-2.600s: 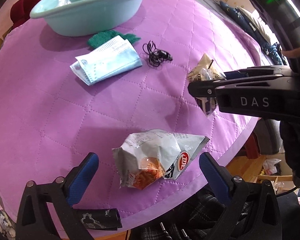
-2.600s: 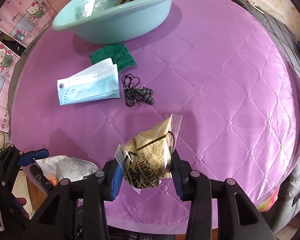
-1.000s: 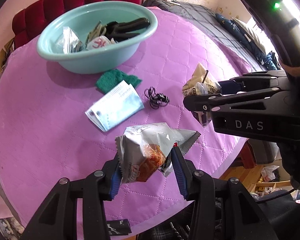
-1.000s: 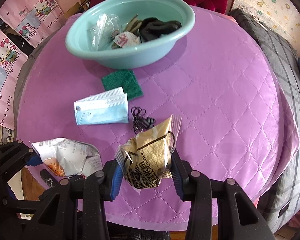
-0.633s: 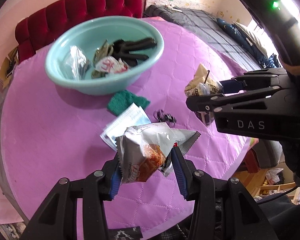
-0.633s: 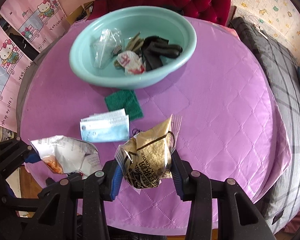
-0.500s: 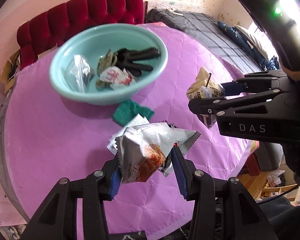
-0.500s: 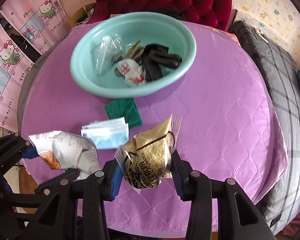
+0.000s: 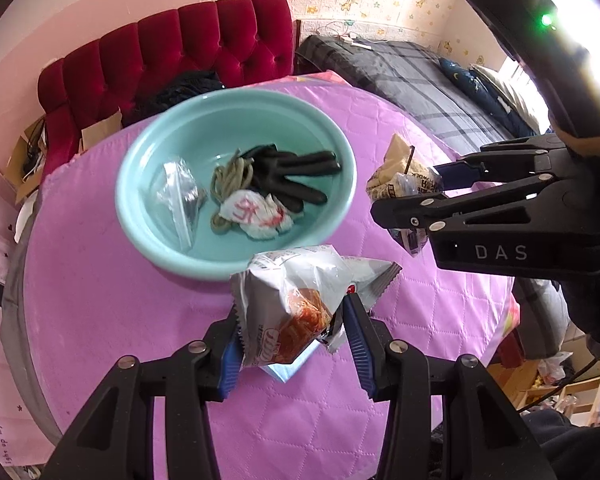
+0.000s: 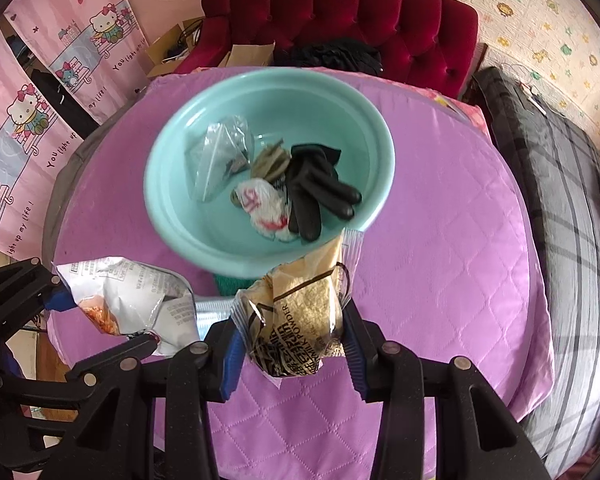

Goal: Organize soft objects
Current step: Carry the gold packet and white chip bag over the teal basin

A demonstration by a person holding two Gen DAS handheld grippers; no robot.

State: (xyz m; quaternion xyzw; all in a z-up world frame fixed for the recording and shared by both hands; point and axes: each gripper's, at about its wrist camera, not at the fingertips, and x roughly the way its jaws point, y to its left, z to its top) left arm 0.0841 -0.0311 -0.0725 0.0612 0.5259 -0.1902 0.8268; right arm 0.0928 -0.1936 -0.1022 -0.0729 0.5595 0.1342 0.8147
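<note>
My left gripper (image 9: 292, 334) is shut on a crumpled silver snack bag (image 9: 296, 300) with orange print, held in the air above the purple quilted table (image 9: 100, 300). My right gripper (image 10: 290, 338) is shut on a gold foil packet (image 10: 300, 312) with black lettering. Both bags hang just short of the near rim of a teal basin (image 9: 148, 236), (image 10: 172, 224). The basin holds a clear zip bag (image 10: 220, 156), black gloves (image 10: 316, 192), an olive cord and a white crumpled wrapper (image 9: 256, 216). Each gripper shows in the other's view: the right (image 9: 412, 200) and the left (image 10: 100, 312).
A blue face mask (image 9: 286, 368) and a green scrub pad (image 10: 228, 284) lie on the table, mostly hidden under the held bags. A red tufted sofa (image 10: 340, 12) stands behind the table and a plaid-covered bed (image 10: 572, 184) to the right. Pink cartoon curtains (image 10: 40, 92) hang at the left.
Both grippers have risen and moved toward the basin with their bags still gripped. The basin now looms larger and nearer, and the mask and scrub pad have slipped under the bags.
</note>
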